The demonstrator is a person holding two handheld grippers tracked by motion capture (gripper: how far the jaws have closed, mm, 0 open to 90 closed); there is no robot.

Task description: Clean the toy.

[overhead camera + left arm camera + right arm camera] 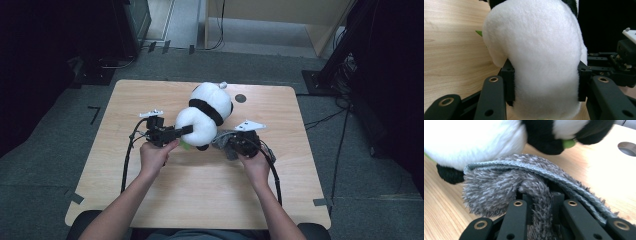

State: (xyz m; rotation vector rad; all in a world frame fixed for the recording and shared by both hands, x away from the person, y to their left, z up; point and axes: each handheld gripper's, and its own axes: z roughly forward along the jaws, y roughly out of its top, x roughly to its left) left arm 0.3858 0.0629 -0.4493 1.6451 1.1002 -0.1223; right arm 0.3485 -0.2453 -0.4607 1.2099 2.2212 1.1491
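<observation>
Left gripper (pixel 186 130) clamps the white-and-black plush panda (pixel 207 112) mid-table (pixel 150 200); right gripper (pixel 541 197), pinching the grey fuzzy cloth (pixel 496 192), should wipe gently, panda steady.

The light wooden counter (pixel 200 200) carries a plush panda (pixel 206 114) near its far edge and a grey cloth (pixel 223 140) just beside it.

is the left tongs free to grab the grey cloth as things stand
Probably not. The left tongs are clamped on the white part of the toy panda, and the panda's body lies between them and the grey cloth. The right tongs already pinch that cloth.
</observation>
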